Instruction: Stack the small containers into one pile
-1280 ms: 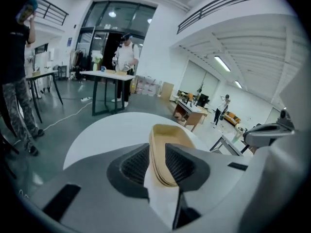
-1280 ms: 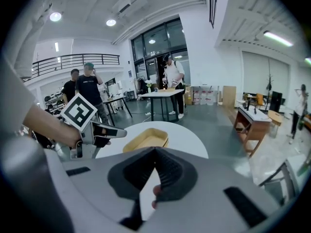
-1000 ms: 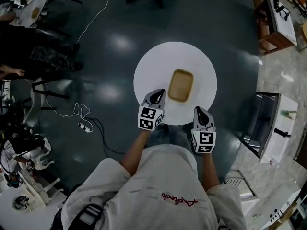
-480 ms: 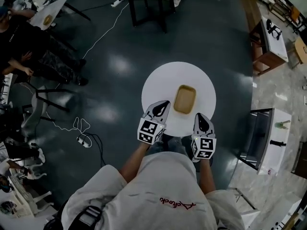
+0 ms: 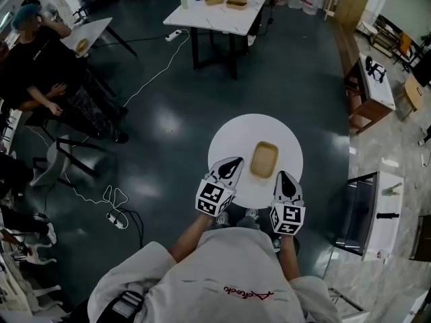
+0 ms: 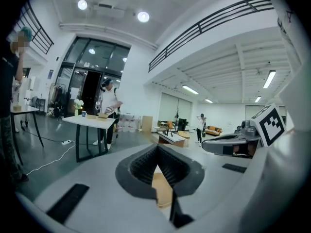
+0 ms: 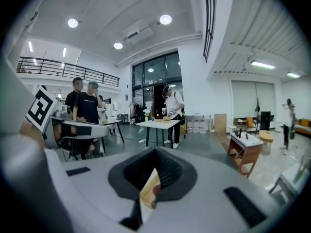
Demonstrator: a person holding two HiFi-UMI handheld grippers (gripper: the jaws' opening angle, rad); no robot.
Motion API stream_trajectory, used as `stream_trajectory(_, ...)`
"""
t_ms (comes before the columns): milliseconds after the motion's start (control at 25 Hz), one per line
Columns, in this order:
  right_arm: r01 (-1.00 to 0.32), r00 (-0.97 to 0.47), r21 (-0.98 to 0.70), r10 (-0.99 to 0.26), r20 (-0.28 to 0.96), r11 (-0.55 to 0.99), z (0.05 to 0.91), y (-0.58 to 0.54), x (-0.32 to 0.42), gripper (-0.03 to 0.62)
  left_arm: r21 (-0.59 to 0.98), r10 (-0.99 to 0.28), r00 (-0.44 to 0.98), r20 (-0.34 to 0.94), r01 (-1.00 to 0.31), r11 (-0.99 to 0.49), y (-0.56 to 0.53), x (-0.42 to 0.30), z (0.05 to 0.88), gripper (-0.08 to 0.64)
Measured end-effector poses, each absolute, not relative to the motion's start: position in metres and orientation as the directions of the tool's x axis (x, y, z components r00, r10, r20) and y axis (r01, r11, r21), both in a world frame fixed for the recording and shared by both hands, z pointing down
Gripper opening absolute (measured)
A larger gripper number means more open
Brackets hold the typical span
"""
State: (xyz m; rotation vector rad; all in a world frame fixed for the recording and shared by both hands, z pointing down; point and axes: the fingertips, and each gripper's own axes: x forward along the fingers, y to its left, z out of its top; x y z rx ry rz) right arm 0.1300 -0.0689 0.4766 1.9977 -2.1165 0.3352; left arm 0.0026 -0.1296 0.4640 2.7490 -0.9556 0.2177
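A tan, shallow, rectangular container [image 5: 263, 159] sits near the middle of the round white table [image 5: 232, 140]; I cannot tell if it is one piece or a nested pile. My left gripper [image 5: 236, 161] hovers at the table's near-left edge, just left of the container, shut and holding nothing. My right gripper [image 5: 282, 175] is at the near-right edge, also shut and holding nothing. In the left gripper view the container [image 6: 163, 191] shows through the gap below the closed jaws, with the right gripper [image 6: 228, 144] beside it. The right gripper view shows a corner of the container [image 7: 149, 191].
The dark floor surrounds the table. A rectangular white table [image 5: 212, 9] with trays and flowers stands far behind. People sit at the left [image 5: 40, 79]. A cable and power strip [image 5: 114, 180] lie on the floor. A wooden side table [image 5: 374, 79] and a white cabinet [image 5: 380, 207] stand at the right.
The head view has pulled back and tilted up, so the table and container look smaller and more of the room shows. Both grippers stay at the table's near edge.
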Motion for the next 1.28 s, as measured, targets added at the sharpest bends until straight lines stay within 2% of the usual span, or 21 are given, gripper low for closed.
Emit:
stream_trajectory(520, -1.000, -0.005, 0.021, -0.972, 0.234, 0.011, 0.445, -0.052, 0.116, 0.020, 0.146, -0.589, 0.797, 0.137, -0.604, -0.784, -0.117, -0.014, 0.434, 0.009)
stream_trajectory(1280, -0.999, 0.023, 0.027, -0.970, 0.241, -0.017, 0.449, -0.041, 0.114, 0.020, 0.154, -0.587, 0.802, 0.111, -0.598, -0.787, -0.107, -0.018, 0.427, 0.009)
